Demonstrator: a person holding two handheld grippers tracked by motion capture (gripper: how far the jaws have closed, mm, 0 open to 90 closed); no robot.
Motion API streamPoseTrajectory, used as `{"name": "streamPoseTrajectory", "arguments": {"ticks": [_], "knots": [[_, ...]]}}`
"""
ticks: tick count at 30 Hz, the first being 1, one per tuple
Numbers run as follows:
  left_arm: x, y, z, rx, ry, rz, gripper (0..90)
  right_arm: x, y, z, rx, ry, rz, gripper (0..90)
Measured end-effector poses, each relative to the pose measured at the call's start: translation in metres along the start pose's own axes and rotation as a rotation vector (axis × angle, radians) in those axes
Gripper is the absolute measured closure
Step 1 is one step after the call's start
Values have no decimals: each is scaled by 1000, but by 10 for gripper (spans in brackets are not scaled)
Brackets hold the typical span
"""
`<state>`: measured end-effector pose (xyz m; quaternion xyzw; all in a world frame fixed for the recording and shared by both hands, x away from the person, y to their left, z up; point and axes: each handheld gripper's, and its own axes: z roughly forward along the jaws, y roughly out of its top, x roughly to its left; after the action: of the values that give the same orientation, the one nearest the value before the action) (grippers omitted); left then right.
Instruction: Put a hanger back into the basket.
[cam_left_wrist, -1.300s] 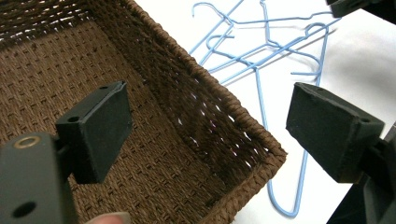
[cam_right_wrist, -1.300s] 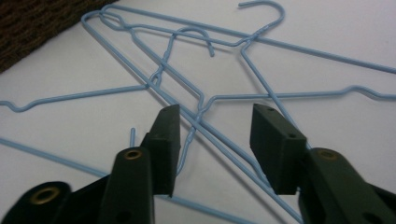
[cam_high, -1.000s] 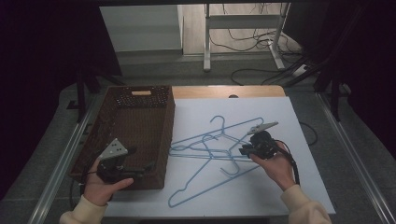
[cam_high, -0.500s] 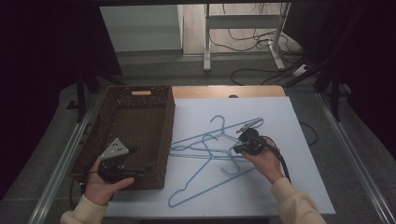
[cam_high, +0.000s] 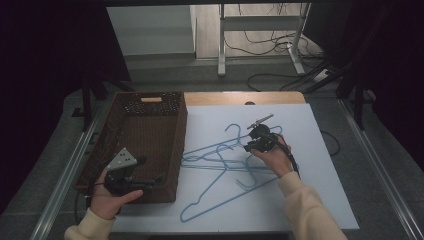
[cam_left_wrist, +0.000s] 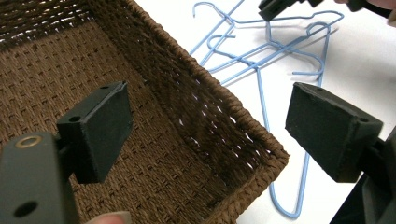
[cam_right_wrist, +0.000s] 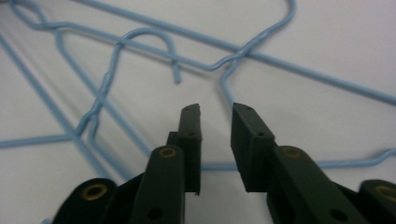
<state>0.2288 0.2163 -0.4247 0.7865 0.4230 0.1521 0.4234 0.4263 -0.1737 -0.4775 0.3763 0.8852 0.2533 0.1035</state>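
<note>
My left gripper (cam_high: 150, 182) rests at the near corner of the brown wicker basket (cam_high: 150, 107), jaws wide and empty. My right gripper (cam_right_wrist: 215, 112), its jaws just opened to a narrow gap, hovers over thin blue wire hangers (cam_high: 220, 165) tangled on the white table (cam_high: 325, 165). Beyond lie grey floor, cables (cam_high: 270, 47) and dark surroundings.

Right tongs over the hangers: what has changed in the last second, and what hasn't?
The right tongs slid left across the white sheet, from the hangers' right edge to over the middle of the blue wire hangers. Their jaws have just been opening and now stand slightly apart above a wire, nothing pinched between them. The left tongs stayed open at the wicker basket's near corner, and the hangers lie as before.
</note>
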Motion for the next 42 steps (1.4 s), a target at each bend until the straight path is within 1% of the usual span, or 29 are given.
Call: {"name": "streamPoseTrajectory", "arguments": {"ticks": [1, 2, 3, 5, 9, 12, 14, 15, 17, 18, 19, 20, 21, 22, 23, 25, 28, 30, 31, 32, 38, 39, 40, 41, 42], "knots": [[-1, 0, 0, 0, -2, 3, 150, -3, 4, 5, 9, -18, -21, 630], [-1, 0, 0, 0, -2, 3, 150, -3, 4, 5, 9, -18, -21, 630], [-1, 1, 1, 1, -2, 5, 150, -4, 6, 8, 15, -22, -32, 621], [-1, 1, 1, 3, -4, 7, 150, -7, 9, 14, 24, -17, -38, 595], [-1, 0, 2, 3, -4, 5, 150, -8, 13, 25, 57, -34, -62, 582], [0, 0, 1, 1, -3, 3, 150, -7, 15, 31, 78, -40, -95, 586], [0, 0, 1, 1, -2, 3, 150, -6, 15, 36, 92, -44, -115, 603], [0, 0, 1, 1, -2, 4, 150, -6, 16, 39, 97, -36, -131, 636], [0, 1, 1, 1, -2, 5, 150, -7, 17, 39, 91, -18, -142, 684], [0, 1, 1, 2, -1, 6, 150, -7, 17, 39, 91, -18, -142, 684], [0, 1, 1, 2, -2, 6, 150, -7, 16, 40, 90, -4, -155, 723], [0, 1, 2, 2, -2, 6, 150, -8, 16, 40, 88, 25, -168, 774], [0, 1, 2, 2, -2, 5, 150, -8, 16, 40, 88, 25, -168, 774], [0, 0, 2, 2, -2, 4, 150, -9, 15, 39, 86, 38, -177, 819], [0, 0, 2, 4, -2, 5, 150, -9, 15, 39, 86, 38, -177, 819], [0, 0, 2, 4, 0, 5, 150, -9, 15, 39, 85, 38, -204, 830], [0, 1, 2, 2, 1, 5, 150, -8, 13, 35, 96, 35, -249, 852], [0, 1, 1, 2, 1, 6, 150, -7, 12, 34, 97, 39, -255, 855], [-1, 1, 1, 2, 1, 6, 150, -7, 12, 32, 94, 39, -268, 858], [-1, 1, 1, 1, 2, 5, 150, -7, 11, 29, 91, 42, -268, 861], [-4, 3, 1, 0, 0, 14, 151, -2, 5, 4, 24, 55, -279, 873], [-5, 4, 2, -1, -1, 17, 151, 0, 2, -5, 6, 59, -279, 874], [-6, 4, 2, -1, -4, 19, 151, 0, 2, -5, 6, 59, -279, 874], [-7, 5, 2, -2, -5, 22, 150, 2, -2, -12, -5, 61, -282, 874], [-8, 6, 2, -1, -7, 27, 150, 2, -2, -12, -5, 61, -282, 874]]}}
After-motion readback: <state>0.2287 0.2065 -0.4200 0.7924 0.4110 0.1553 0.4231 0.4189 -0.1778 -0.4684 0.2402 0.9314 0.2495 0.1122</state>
